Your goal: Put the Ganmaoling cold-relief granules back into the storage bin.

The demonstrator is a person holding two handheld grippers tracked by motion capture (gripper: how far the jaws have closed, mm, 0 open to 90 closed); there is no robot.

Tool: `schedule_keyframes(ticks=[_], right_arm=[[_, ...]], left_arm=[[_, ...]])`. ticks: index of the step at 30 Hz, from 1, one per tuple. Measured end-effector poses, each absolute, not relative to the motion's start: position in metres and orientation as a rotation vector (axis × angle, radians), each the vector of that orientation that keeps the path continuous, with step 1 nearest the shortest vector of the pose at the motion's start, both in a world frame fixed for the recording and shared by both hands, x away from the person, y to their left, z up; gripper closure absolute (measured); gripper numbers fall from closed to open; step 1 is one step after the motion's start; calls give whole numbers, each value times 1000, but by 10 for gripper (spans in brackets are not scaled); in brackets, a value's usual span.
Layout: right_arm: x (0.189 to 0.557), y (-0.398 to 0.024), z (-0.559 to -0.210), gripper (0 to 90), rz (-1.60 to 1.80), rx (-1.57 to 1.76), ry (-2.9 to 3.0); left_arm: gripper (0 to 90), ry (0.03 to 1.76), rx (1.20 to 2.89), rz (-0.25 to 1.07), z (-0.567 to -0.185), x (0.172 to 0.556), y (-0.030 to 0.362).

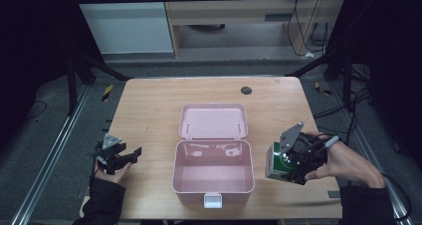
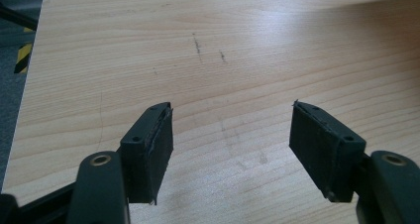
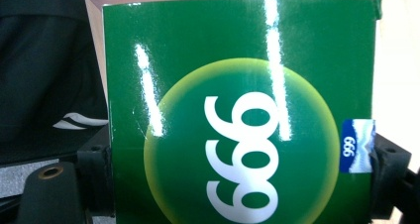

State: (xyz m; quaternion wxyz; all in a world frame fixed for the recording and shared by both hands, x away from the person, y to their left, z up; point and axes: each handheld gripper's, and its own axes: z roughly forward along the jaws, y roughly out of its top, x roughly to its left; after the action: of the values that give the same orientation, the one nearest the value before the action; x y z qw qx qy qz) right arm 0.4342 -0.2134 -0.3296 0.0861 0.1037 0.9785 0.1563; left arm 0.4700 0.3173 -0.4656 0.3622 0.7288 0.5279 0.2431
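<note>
right gripper [image 1: 284, 171] jaws clenched on the glossy green cardboard box [image 3: 240, 110], clear of the worktop [image 1: 149, 110]; the open pink plastic case [image 1: 213, 172] beside them awaits it. left gripper [image 2: 230, 135] jaws released, idle.

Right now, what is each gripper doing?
Left gripper: open, empty, over the table.
Right gripper: shut on the green box.
</note>
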Motion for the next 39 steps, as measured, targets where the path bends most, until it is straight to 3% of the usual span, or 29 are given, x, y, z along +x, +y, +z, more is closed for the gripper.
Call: schedule_keyframes(ticks=[21, 39], right_arm=[[436, -182, -286, 160, 433, 262, 2913], [440, -151, -272, 161, 429, 200, 2919]], left_arm=[[327, 1360, 1877, 621, -466, 470, 317], [327, 1361, 1875, 621, -466, 470, 318]])
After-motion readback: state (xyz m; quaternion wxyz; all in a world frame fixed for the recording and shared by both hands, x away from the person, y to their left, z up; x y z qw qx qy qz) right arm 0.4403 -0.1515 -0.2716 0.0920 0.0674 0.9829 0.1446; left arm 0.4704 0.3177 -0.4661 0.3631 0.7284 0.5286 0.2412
